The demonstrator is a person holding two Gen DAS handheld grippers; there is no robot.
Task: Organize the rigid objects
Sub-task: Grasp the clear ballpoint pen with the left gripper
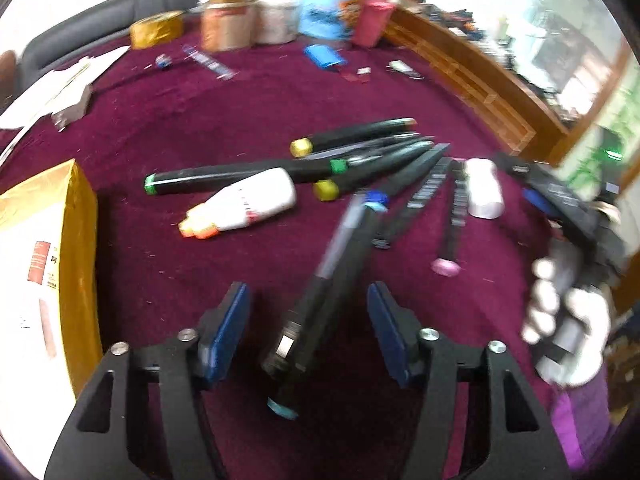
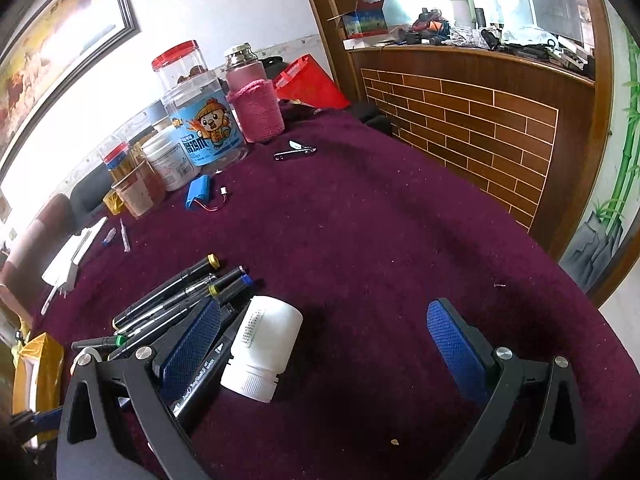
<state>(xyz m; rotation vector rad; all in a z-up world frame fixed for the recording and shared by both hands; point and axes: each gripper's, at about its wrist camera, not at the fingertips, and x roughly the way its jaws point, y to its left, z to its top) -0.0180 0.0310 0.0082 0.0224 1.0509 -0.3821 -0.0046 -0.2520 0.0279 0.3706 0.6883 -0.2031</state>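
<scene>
The left tool (image 1: 308,328) is seen with its blue pads spread wide apart, and a black marker with a blue cap (image 1: 320,300) is caught blurred in the gap between them, touching neither pad; whether it rests on the counter (image 1: 240,100) or is in the air cannot be told. Just ahead, a loose heap of black markers (image 1: 360,156) is spread on the maroon cloth, yellow and green end caps showing. A white glue bottle with an orange tip (image 1: 244,204) is laid on its side against the heap's near edge. To the right, a small white bottle (image 1: 484,192) is lying beside a pink-capped marker (image 1: 450,232). A yellow padded envelope (image 1: 52,264) is seen at the left edge.

Over on the right wrist view, the right tool (image 2: 324,344) is held wide open above the cloth, nothing gripped. The white bottle (image 2: 264,344) is lying on its side between the pads, close to the left one, with the markers (image 2: 172,300) fanned out just behind it. At the far end of the counter, a blue cartoon-labelled tub (image 2: 208,128), a red-lidded jar (image 2: 180,64) and a pink knitted-sleeve flask (image 2: 256,100) are grouped together.
</scene>
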